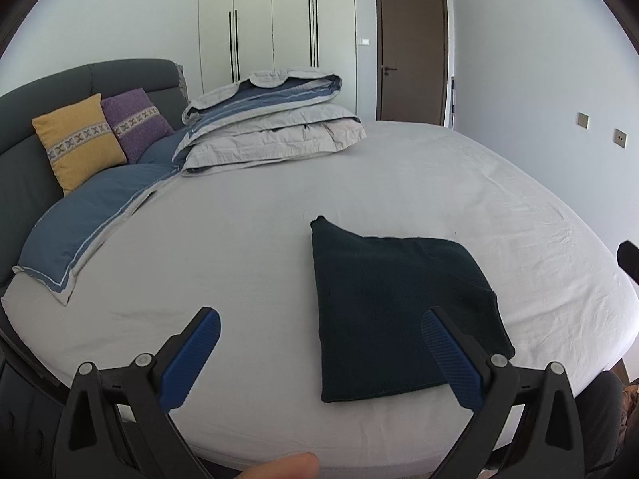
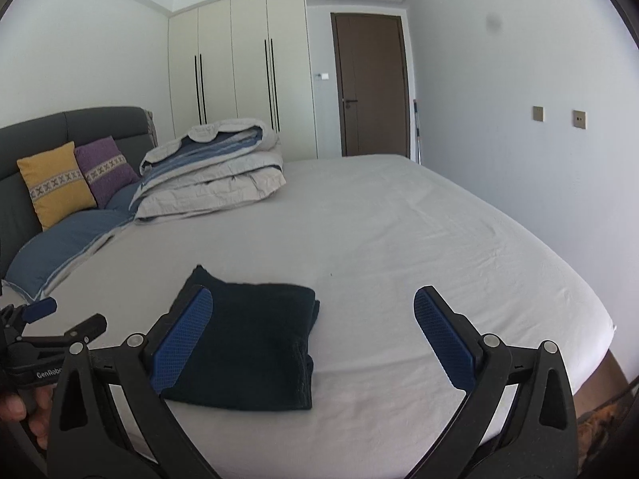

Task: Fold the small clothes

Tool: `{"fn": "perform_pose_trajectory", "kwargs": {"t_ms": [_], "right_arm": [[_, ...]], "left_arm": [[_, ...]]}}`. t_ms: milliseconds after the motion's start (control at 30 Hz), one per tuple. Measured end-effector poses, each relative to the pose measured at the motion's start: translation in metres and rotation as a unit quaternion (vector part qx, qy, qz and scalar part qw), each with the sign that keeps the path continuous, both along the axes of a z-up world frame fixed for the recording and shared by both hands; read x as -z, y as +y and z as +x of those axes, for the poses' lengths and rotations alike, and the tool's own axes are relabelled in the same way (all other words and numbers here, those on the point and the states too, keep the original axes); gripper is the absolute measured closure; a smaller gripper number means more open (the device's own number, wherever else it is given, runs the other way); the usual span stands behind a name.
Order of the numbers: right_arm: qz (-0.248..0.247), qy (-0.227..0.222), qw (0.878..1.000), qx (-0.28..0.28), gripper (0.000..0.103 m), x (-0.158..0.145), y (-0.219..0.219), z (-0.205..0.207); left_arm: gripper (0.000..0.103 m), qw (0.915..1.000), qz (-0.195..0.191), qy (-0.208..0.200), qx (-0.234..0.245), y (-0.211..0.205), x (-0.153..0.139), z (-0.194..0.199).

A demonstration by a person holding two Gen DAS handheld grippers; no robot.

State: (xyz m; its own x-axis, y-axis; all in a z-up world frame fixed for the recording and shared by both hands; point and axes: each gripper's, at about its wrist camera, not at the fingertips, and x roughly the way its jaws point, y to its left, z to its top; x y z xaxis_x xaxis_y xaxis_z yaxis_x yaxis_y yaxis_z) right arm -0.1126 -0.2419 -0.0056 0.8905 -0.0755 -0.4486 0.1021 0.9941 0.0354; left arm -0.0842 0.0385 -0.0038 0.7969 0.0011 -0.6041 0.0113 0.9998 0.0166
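Note:
A dark navy garment [image 1: 395,311] lies folded into a flat square on the grey bed sheet [image 1: 259,239] near the front edge. It also shows in the right wrist view [image 2: 247,343]. My left gripper [image 1: 321,355] is open and empty, held above the bed with its right finger over the garment's right part. My right gripper [image 2: 313,337] is open and empty, its left finger over the garment's left side. The left gripper [image 2: 44,319] shows at the left edge of the right wrist view.
A folded grey and blue duvet [image 1: 271,119] lies at the back of the bed. Blue pillows [image 1: 92,215], a yellow cushion [image 1: 76,141] and a purple cushion [image 1: 135,121] lean on the dark headboard [image 1: 24,183]. A wardrobe and a brown door [image 1: 411,52] stand behind.

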Motion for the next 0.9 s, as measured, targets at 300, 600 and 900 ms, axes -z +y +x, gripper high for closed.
{"fn": "perform_pose_trajectory", "kwargs": {"t_ms": [300, 600, 900], "right_arm": [[-0.019, 0.072, 0.997, -0.004, 0.000, 0.050, 0.012, 0.028], [-0.014, 0.099, 0.995, -0.009, 0.000, 0.061, 0.011, 0.042], [-0.018, 0.106, 0.994, -0.011, 0.000, 0.066, 0.013, 0.044]], "left_arm": [[0.000, 0.9989, -0.004, 0.045, -0.015, 0.002, 0.032, 0.004], [0.000, 0.9985, 0.003, 0.054, -0.008, -0.004, 0.041, 0.001], [0.000, 0.9981, 0.003, 0.061, -0.006, -0.004, 0.044, 0.003]]}}
